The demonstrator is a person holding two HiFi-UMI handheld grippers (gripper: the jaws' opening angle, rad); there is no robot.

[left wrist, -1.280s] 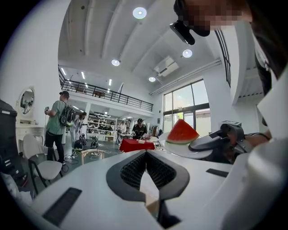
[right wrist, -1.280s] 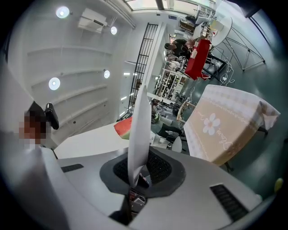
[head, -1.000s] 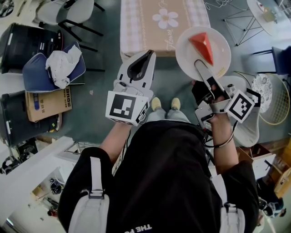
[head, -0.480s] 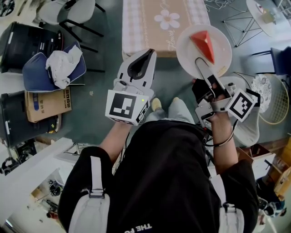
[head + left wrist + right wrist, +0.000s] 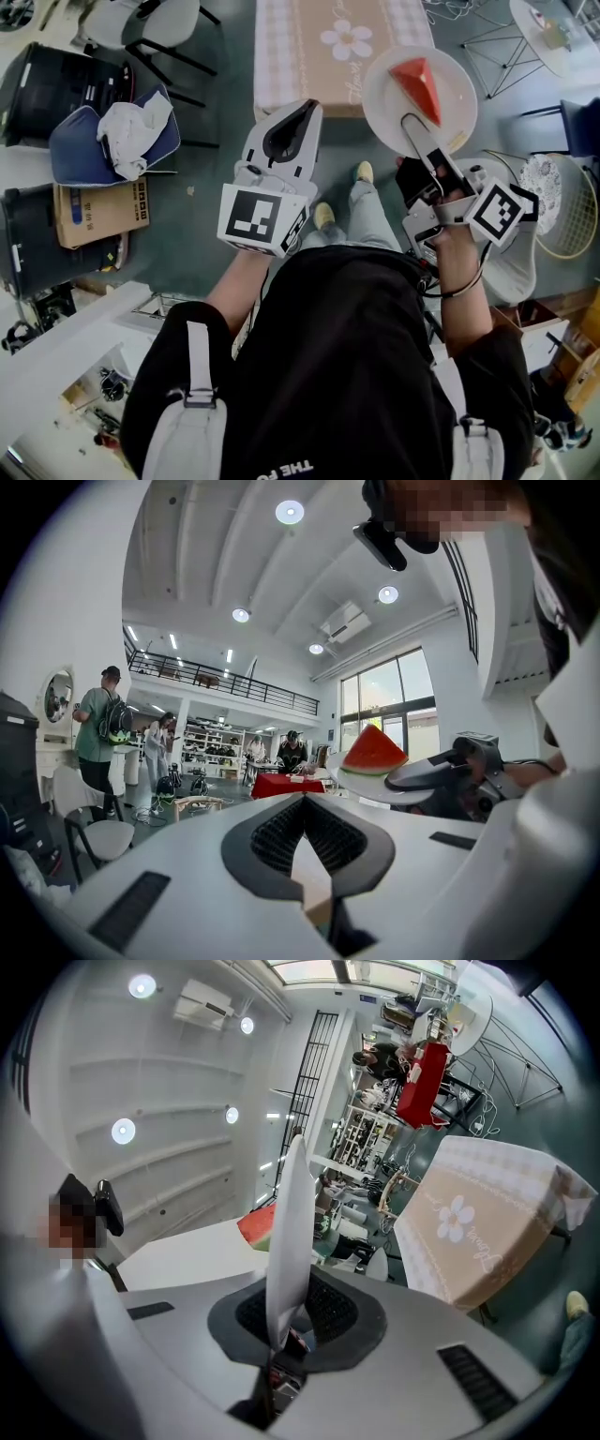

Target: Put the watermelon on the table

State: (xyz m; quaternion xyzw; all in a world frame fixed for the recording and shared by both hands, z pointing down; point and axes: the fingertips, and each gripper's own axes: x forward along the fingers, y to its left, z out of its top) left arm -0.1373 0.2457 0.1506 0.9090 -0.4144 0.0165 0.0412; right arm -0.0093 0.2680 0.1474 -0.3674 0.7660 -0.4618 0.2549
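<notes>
Head view: right hand-held gripper (image 5: 410, 123) is clamped on the near rim of a white plate (image 5: 460, 105). The jaws are nearly together, with only the rim's thickness between them. The right gripper view confirms this: the plate edge runs edge-on straight up out of the pads.

The watermelon (image 5: 418, 86) is one red wedge sitting on the plate, on its far half, narrow tip pointing back toward the right hand-held gripper. The plate is in the air, carried level. It is not resting on the worktop (image 5: 309, 56).

The worktop has a checked cloth border and a tan centre with a daisy print. In the head view the plate overlaps its near right corner. In the right gripper view the worktop sits lower and off to the right.

Left hand-held gripper (image 5: 308, 106) has its jaws shut tip to tip with nothing held, and points at the worktop's near edge. It is well apart from the plate. The left gripper view shows the plate and wedge off to its right at about the same height.

The floor on the left has a blue cushion (image 5: 75, 150) with a white cloth (image 5: 129, 131) on it, and a cardboard box (image 5: 98, 214) just below. The person's shoes (image 5: 323, 216) are visible between the two hand-held grippers.
</notes>
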